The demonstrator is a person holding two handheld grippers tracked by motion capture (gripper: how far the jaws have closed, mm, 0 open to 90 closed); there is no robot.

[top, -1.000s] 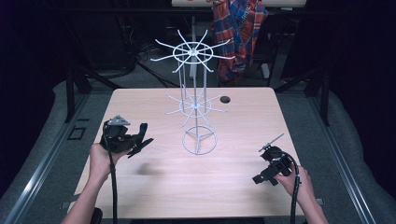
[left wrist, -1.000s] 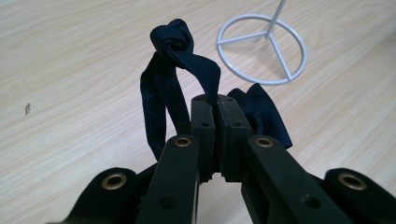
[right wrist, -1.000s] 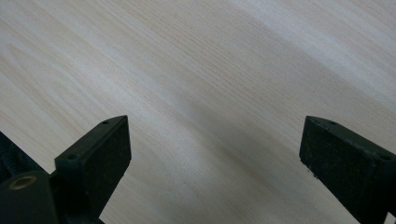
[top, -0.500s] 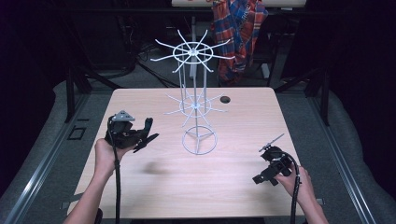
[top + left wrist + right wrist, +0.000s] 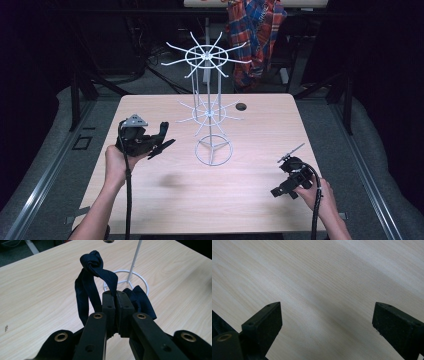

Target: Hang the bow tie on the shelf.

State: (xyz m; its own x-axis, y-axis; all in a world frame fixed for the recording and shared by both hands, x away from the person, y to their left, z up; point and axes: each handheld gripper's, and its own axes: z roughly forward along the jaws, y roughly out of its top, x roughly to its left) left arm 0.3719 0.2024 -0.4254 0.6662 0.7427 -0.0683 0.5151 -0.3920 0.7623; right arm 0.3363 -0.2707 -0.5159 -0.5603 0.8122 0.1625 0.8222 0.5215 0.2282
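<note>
A white wire rack (image 5: 209,112) with two tiers of spoke arms stands on its ring base (image 5: 213,151) mid-table. My left gripper (image 5: 159,139) is held above the table just left of that base, shut on a dark navy knotted tie (image 5: 165,145). In the left gripper view the jaws (image 5: 115,296) pinch the tie (image 5: 92,262); its knot rises ahead and a loop hangs at the left. Behind it are the rack's ring base (image 5: 143,285) and pole (image 5: 133,260). My right gripper (image 5: 290,154) rests low near the front right, jaws wide open (image 5: 327,322) over bare wood.
A round cable hole (image 5: 241,106) sits in the table behind the rack. A plaid shirt (image 5: 255,35) hangs beyond the far edge. The light wooden table (image 5: 250,200) has dark floor and metal rails around it.
My left gripper has moved a little up and to the right toward the rack, carrying the tie. The right gripper has stayed where it was.
</note>
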